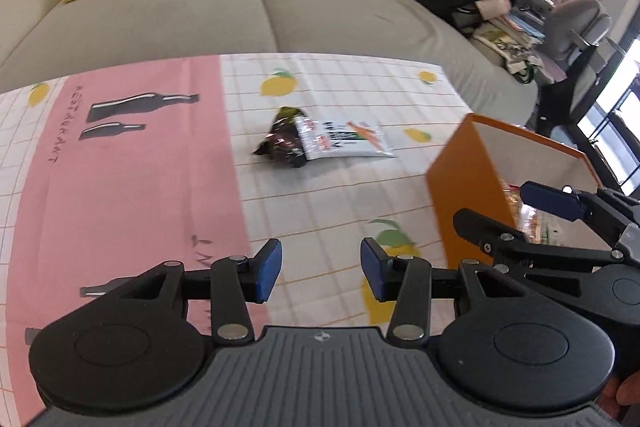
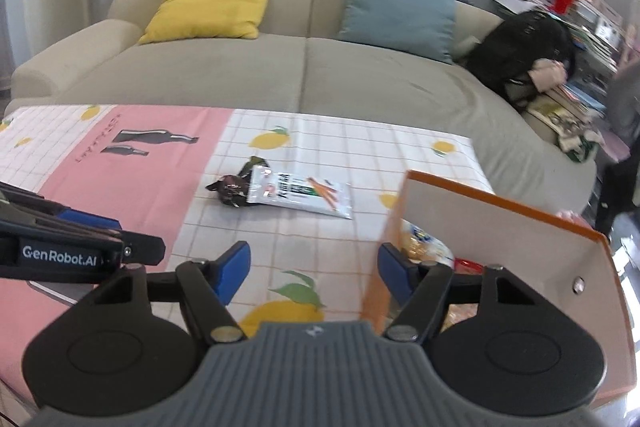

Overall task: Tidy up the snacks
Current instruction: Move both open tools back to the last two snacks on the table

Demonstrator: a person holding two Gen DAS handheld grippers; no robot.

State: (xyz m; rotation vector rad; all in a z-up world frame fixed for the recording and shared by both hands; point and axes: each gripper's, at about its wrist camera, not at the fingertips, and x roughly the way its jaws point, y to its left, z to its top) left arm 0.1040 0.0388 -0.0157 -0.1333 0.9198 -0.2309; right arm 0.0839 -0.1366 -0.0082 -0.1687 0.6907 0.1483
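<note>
box (image 2: 500, 227): orange, open-topped, at bench (image 1: 320, 207) edge, some snacks already in
packets: white packet (image 1: 344, 141) overlapping dark packet (image 1: 280, 143), mid-bench, still to collect
left tongs (image 1: 320, 273): spread, empty
right tongs (image 2: 314, 273): spread, empty, straddling box wall

A tablecloth (image 2: 320, 155) covers the table across the middle of the right wrist frame. Near its centre lie two snack packets, touching: a crumpled packet (image 2: 230, 189) on the left, its edge under a flat packet (image 2: 304, 195) to its right. At lower right stands an open box (image 2: 500, 227) with snacks (image 2: 420, 247) inside. Behind the table, across the upper frame, runs a sofa (image 2: 280, 75) bearing two cushions (image 2: 212, 1) side by side.
</note>
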